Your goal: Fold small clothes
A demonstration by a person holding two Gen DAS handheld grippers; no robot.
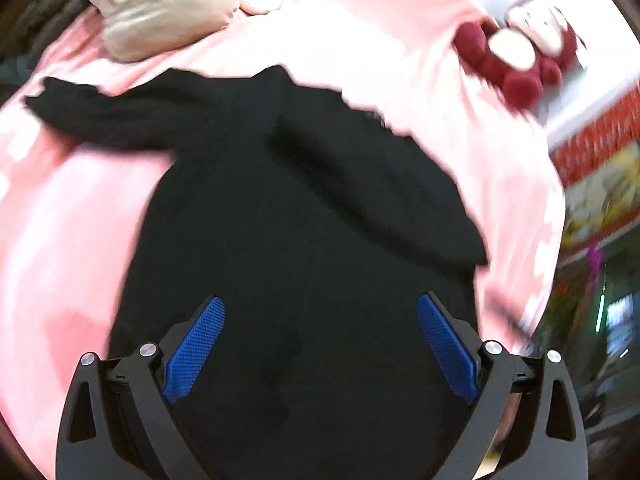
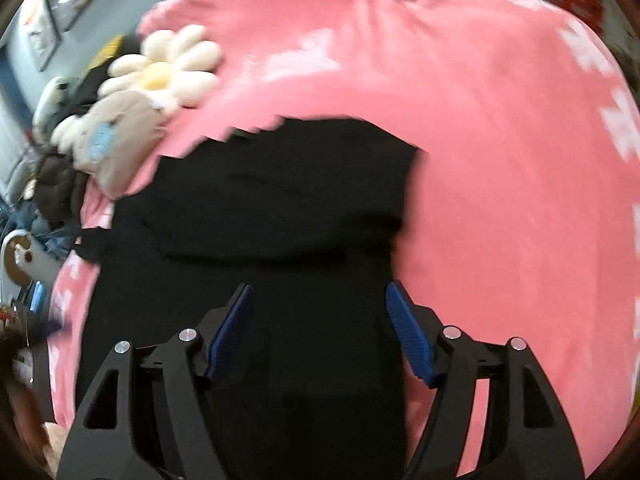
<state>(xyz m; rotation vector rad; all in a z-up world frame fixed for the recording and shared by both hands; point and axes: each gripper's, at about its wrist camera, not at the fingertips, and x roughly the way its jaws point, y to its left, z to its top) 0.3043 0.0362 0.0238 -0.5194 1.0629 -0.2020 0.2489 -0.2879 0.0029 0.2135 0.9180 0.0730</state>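
Both of our grippers hang spread over the black top

Nearest us, our left gripper (image 1: 320, 344) and right gripper (image 2: 320, 332) are spread wide, blue pads holding nothing; contact with cloth we cannot tell. The limp black knit top (image 1: 288, 216) lies on the pink blanket (image 1: 72, 216); we judge it light and floppy, best pinched at the outstretched sleeve (image 1: 92, 116). Beyond sit a beige plush cushion (image 1: 160, 12) and a dark red plush monkey (image 1: 520, 56)
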